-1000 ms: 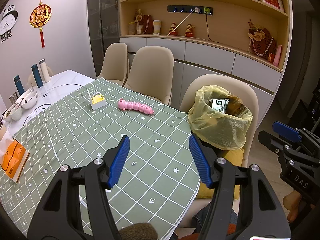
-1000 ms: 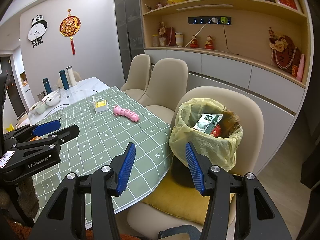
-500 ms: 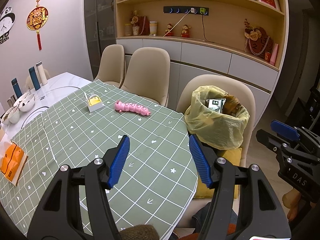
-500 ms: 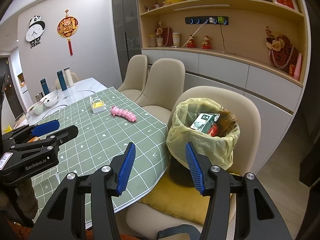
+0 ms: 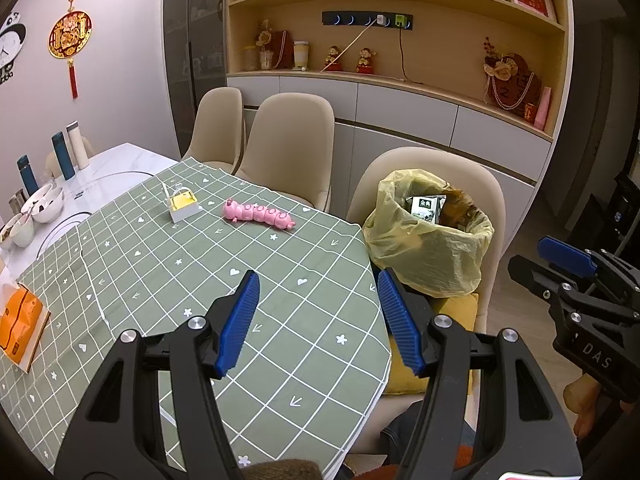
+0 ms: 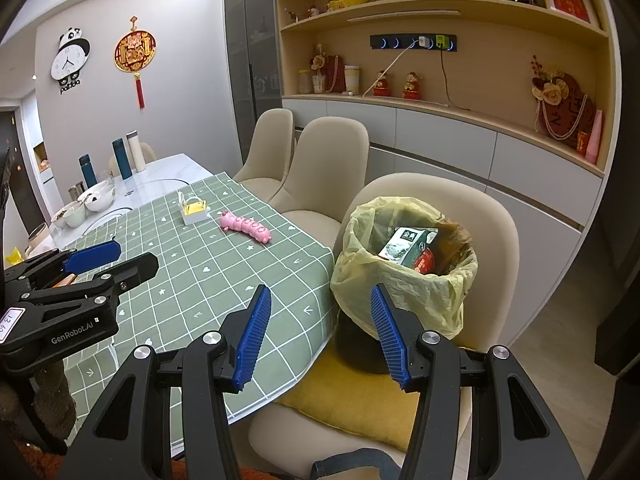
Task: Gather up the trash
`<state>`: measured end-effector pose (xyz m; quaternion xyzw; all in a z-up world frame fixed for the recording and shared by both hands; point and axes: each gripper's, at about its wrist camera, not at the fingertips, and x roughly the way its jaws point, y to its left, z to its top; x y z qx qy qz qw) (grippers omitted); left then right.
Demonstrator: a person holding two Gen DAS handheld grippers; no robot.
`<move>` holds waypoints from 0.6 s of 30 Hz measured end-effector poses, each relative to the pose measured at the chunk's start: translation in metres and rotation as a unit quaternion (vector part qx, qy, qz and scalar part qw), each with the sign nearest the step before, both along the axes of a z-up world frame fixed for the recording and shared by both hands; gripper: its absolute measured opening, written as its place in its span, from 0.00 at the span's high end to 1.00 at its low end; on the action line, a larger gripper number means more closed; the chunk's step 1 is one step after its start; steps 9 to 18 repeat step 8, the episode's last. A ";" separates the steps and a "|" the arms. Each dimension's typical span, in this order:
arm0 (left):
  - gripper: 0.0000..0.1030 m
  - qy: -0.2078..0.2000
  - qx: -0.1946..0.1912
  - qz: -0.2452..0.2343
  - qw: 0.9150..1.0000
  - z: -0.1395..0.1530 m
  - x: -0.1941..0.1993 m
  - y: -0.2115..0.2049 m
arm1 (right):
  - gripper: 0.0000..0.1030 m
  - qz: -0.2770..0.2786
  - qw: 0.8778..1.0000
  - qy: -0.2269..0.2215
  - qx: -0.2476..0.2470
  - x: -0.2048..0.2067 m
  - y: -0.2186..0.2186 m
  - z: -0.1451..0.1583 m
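A bin lined with a yellow bag [image 5: 432, 256] [image 6: 404, 280] stands on a beige chair's yellow cushion beside the table; a dark carton [image 6: 406, 244] and other rubbish lie inside it. On the green checked tablecloth [image 5: 200, 280] lie a pink caterpillar toy [image 5: 260, 216] [image 6: 245, 229] and a small white box with yellow inside [image 5: 183, 205] [image 6: 193, 211]. My left gripper [image 5: 318, 312] hovers open over the cloth's near corner, nothing between its blue pads. My right gripper [image 6: 320, 328] hangs open just before the bin, also empty.
An orange packet [image 5: 18, 326] lies at the cloth's left edge. Bowls [image 5: 40, 208] and tall bottles [image 5: 64, 156] stand on the white tabletop beyond. Two more beige chairs [image 5: 288, 152] line the far side. Shelving with ornaments fills the back wall.
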<state>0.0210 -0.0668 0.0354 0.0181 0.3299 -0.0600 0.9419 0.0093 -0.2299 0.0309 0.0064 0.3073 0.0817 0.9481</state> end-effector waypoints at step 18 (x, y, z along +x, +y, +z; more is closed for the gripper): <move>0.43 0.074 -0.034 0.108 0.991 -0.031 0.035 0.083 | 0.52 0.091 0.994 0.029 -0.048 0.055 0.042 -0.026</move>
